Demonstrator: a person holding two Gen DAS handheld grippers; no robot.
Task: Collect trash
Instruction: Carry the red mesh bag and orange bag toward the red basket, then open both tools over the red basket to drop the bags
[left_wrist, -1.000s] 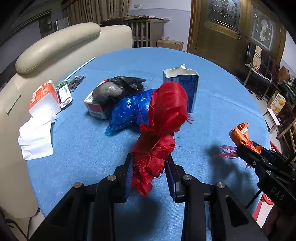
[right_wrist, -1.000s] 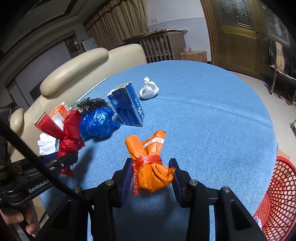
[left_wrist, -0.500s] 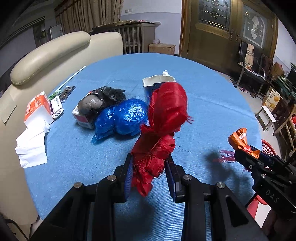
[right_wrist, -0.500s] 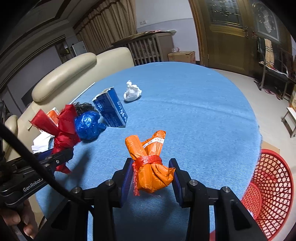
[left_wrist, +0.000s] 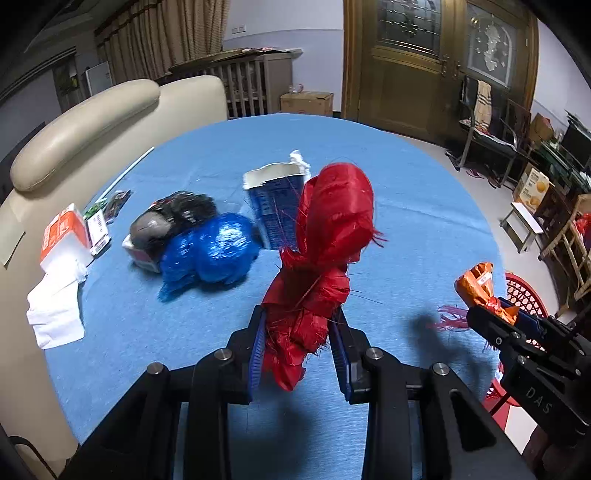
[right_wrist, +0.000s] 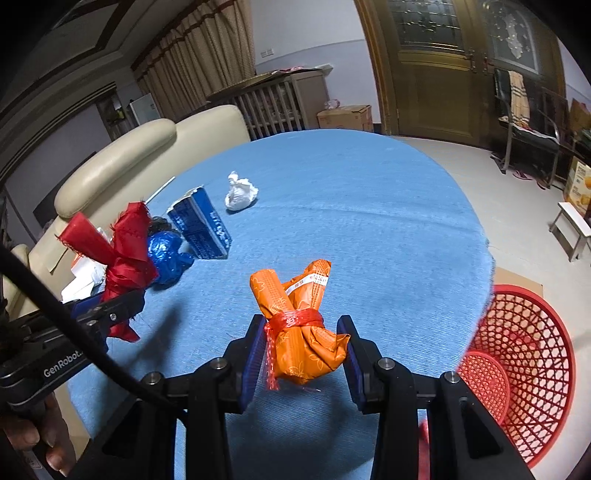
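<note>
My left gripper (left_wrist: 297, 343) is shut on a crumpled red plastic bag (left_wrist: 325, 251), held up above the blue tablecloth (left_wrist: 406, 229). The same red bag (right_wrist: 125, 254) shows at the left of the right wrist view. My right gripper (right_wrist: 303, 347) is shut on an orange wrapped bundle (right_wrist: 299, 325) tied with red string; the bundle (left_wrist: 478, 286) also shows at the right of the left wrist view. A red mesh basket (right_wrist: 517, 358) stands on the floor just past the table's right edge. On the table lie a blue bag (left_wrist: 210, 251), a black bag (left_wrist: 173, 221), a blue carton (left_wrist: 275, 206) and a white paper wad (right_wrist: 240, 192).
A cream sofa (left_wrist: 92, 122) runs along the table's far left side. An orange-and-white box (left_wrist: 62, 236) and white tissue (left_wrist: 55, 314) lie at the left edge. Wooden doors (left_wrist: 424, 66), chairs and boxes stand to the right.
Both grippers have drifted back and to the right with their loads, so the table items look smaller and the red basket has come further into the right wrist view.
</note>
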